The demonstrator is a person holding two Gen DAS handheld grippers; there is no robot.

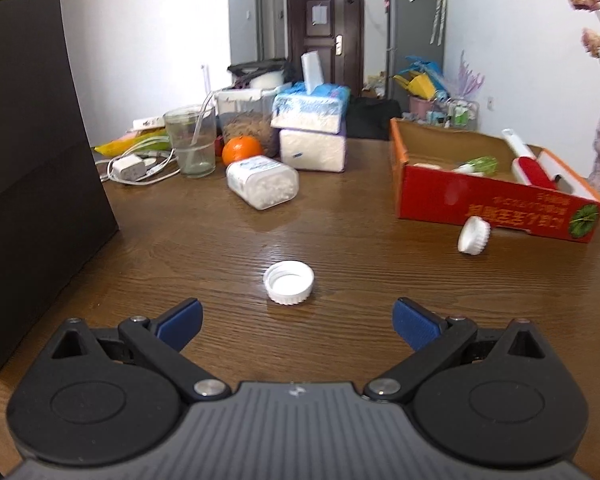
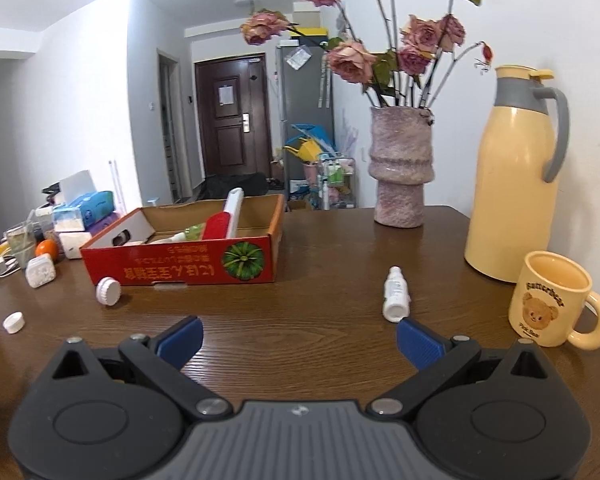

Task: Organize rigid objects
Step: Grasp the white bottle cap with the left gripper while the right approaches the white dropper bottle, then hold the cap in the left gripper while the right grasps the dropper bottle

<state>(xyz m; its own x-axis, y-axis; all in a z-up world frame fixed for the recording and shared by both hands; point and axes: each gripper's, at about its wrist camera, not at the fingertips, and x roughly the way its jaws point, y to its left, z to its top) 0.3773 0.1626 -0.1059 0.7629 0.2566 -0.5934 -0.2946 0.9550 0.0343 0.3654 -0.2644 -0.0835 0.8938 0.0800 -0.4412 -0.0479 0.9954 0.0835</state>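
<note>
Left wrist view: the left gripper (image 1: 296,320) hangs over the wooden table (image 1: 340,240) with jaws spread wide and empty; a white cap (image 1: 288,282) lies open side up just ahead, between its fingers' lines. The right gripper (image 2: 299,338) is likewise agape, holding nothing; a small white bottle (image 2: 397,294) lies just beyond its right fingertip (image 2: 414,340), near the table's right edge.
</note>
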